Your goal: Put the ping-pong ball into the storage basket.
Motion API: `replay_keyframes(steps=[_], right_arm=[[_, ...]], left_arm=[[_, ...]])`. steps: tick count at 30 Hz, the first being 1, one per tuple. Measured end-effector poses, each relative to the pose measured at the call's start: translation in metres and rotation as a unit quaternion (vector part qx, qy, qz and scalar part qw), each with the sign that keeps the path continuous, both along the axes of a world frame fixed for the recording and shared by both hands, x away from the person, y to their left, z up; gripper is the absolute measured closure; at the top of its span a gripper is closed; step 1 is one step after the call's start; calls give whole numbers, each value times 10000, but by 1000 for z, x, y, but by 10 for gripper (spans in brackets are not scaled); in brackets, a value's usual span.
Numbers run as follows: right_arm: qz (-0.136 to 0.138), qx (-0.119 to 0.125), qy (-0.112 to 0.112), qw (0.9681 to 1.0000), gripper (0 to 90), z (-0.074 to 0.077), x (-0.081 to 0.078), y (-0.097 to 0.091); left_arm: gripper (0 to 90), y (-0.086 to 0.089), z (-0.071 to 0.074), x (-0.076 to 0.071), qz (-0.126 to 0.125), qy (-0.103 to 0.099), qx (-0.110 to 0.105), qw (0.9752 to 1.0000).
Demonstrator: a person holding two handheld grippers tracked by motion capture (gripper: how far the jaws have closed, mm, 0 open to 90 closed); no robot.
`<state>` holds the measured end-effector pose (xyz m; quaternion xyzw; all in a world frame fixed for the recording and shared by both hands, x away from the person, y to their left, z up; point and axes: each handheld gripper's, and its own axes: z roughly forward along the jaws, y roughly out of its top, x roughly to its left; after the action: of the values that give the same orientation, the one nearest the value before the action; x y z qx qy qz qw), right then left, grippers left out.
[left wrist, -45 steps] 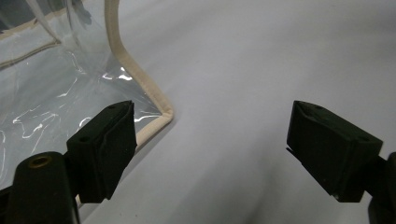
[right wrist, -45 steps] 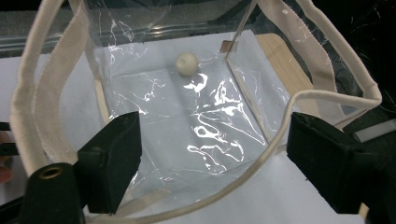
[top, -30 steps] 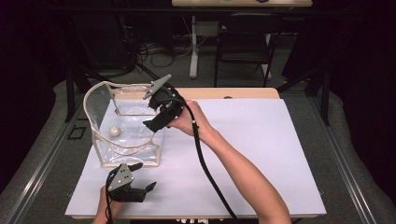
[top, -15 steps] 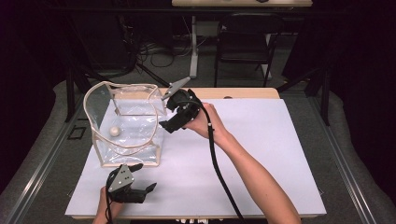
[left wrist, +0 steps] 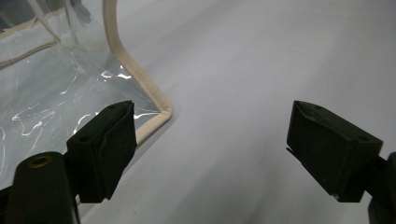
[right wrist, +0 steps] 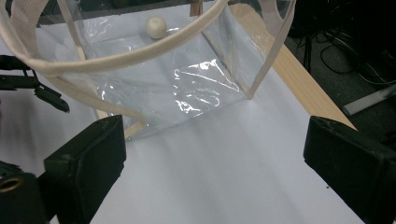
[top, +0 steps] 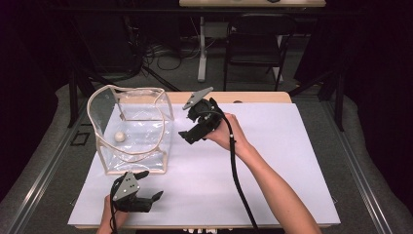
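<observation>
A clear plastic bag with cream trim stands open-topped on the white sheet at the left. A small cream ball lies on its floor, and the right gripper view also shows the ball through the clear wall. My right gripper hovers just right of the bag and points at it. Its jaws have just been opening and hold nothing. Near the front edge my left gripper rests open and empty, with the bag's bottom corner just ahead of its left jaw.
The white sheet covers a wooden table whose back edge shows behind it. A black chair, a table leg and several cables stand on the floor beyond. Open sheet lies right of the bag.
My right gripper has moved to the right, away from the bag's top, and a little lower. Its jaws stand wider. The left gripper has stayed put.
</observation>
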<state>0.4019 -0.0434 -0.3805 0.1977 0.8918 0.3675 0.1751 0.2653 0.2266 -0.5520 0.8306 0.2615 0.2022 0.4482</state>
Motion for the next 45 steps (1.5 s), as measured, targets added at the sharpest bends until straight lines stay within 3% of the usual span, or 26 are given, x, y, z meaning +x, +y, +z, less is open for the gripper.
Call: replay_keyframes(steps=[24,45], right_arm=[[-169,-234,113,9995,35,-34,-21,-41],[-499,-262,267,9981,36,-64,-35,-82]], left_arm=[[163,0,0,-1,7,-1,-11,10000],[163,-1,0,-1,2,-2,9,10000]])
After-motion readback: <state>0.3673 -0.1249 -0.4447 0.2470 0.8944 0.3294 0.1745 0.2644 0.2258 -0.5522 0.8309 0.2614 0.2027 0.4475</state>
